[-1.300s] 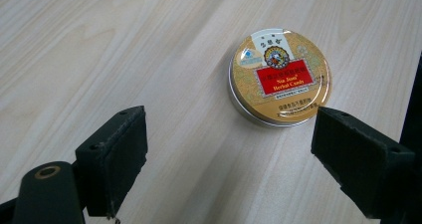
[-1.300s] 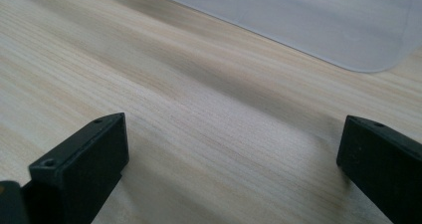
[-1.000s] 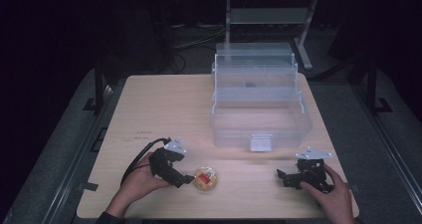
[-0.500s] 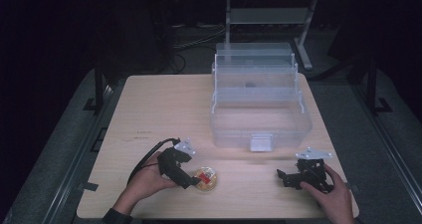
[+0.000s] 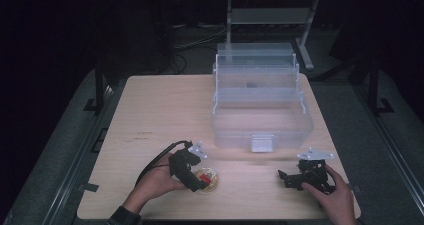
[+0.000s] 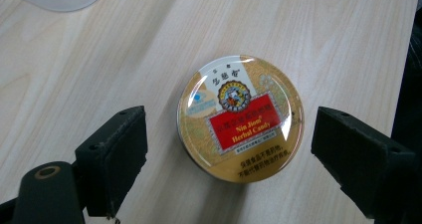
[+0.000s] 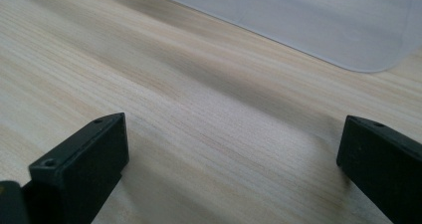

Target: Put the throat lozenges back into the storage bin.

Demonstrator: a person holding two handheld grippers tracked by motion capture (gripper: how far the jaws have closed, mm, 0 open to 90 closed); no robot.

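A round gold candy tin (image 6: 241,118) with a red label lies flat on the wooden table (image 5: 165,110), near the front edge left of centre (image 5: 206,179). My left gripper (image 6: 229,157) hangs over it, open, one jaw on each side of the tin and neither touching it; in the high view this gripper (image 5: 196,181) sits just left of the tin. My right gripper (image 7: 229,164) is open over bare wood at the front right (image 5: 286,179), nothing between its jaws.
A clear plastic tiered box (image 5: 260,102) stands open at the back right of the table, its latch facing me; its pale edge (image 7: 318,20) shows ahead of my right gripper. Dark floor, cables and a metal stand lie beyond.
My left gripper has moved right and closed in on the tin, which now lies between its open jaws. The right gripper has stayed where it was.
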